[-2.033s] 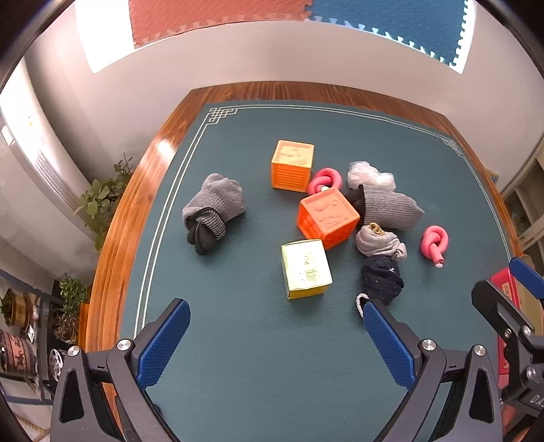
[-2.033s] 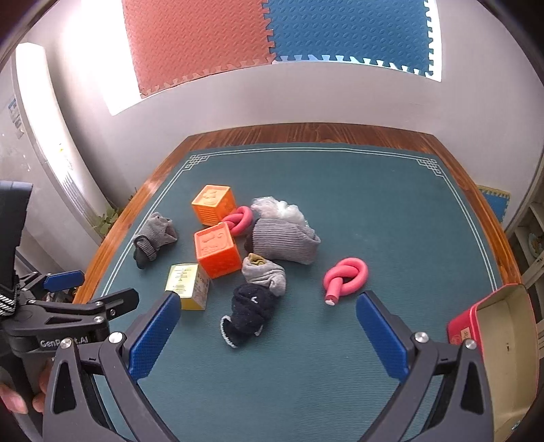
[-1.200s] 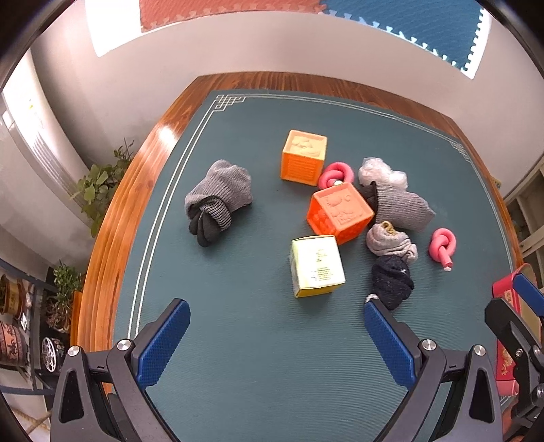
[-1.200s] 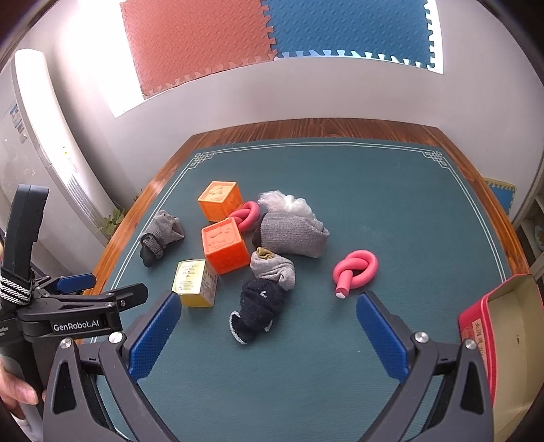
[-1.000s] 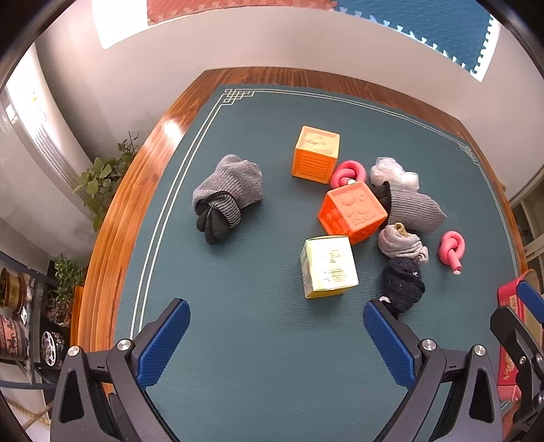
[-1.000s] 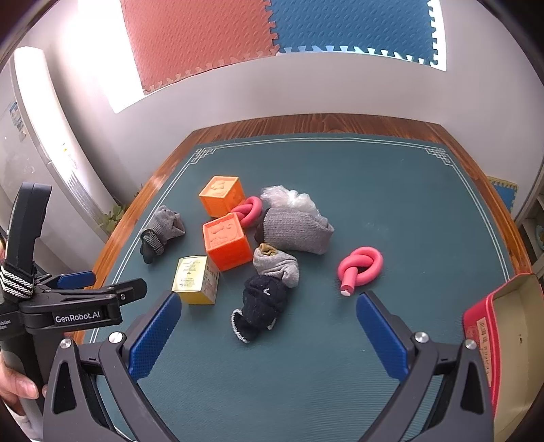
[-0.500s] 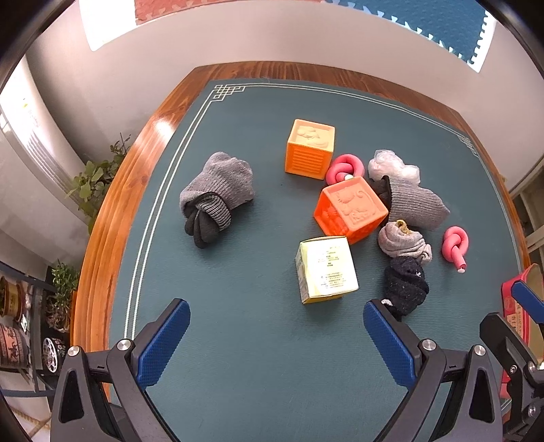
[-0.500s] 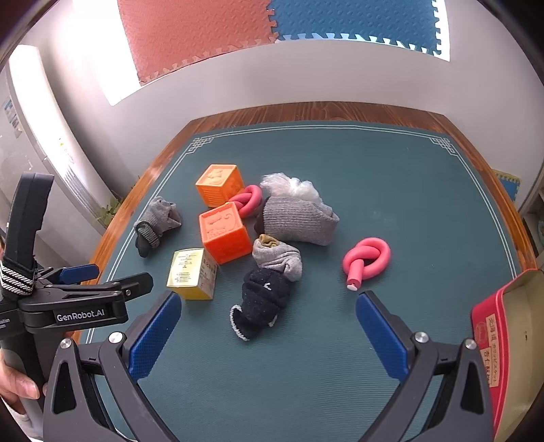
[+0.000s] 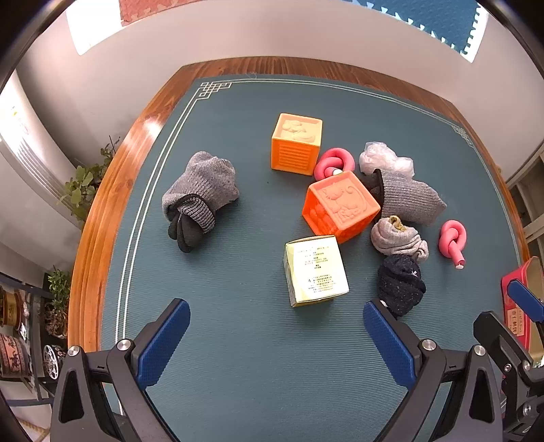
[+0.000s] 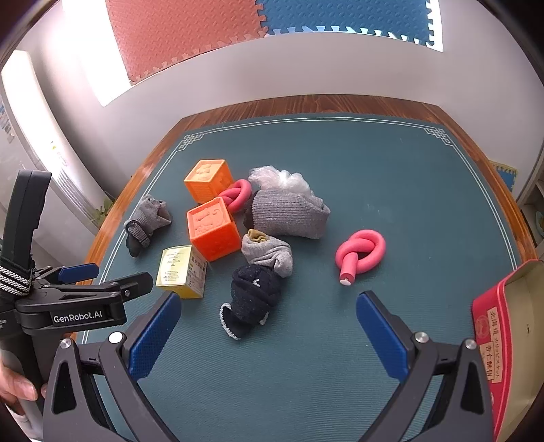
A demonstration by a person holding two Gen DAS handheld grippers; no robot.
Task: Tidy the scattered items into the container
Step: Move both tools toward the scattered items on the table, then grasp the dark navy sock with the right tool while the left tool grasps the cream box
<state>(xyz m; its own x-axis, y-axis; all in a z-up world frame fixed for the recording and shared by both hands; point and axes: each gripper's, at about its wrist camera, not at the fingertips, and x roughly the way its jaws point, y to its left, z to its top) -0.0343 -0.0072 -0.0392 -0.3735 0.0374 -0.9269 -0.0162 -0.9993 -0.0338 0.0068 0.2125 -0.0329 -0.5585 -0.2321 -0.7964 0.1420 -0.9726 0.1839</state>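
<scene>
Scattered on the green mat [image 9: 238,340] lie two orange cubes [image 9: 296,146] [image 9: 340,205], a yellow box [image 9: 314,270], two pink foam knots [image 10: 360,253] [image 9: 335,165], a dark sock ball [image 10: 253,292], a light grey sock ball [image 10: 268,253], a grey sock [image 10: 289,214], a clear bag [image 10: 280,178] and a grey-black sock bundle [image 9: 200,199]. The red tin container [image 10: 503,326] stands open at the right edge. My left gripper [image 9: 275,340] is open above the mat, just short of the yellow box. My right gripper [image 10: 268,331] is open, near the dark sock ball.
The mat covers a wooden table [image 9: 102,210] whose edge runs along the left and far sides. Potted plants [image 9: 81,183] stand on the floor to the left. A hand [image 10: 17,384] holds the left tool. Foam tiles [image 10: 183,30] hang on the wall.
Both grippers have drifted slightly forward and to the left over the last two seconds, staying open. The items on the mat have not moved.
</scene>
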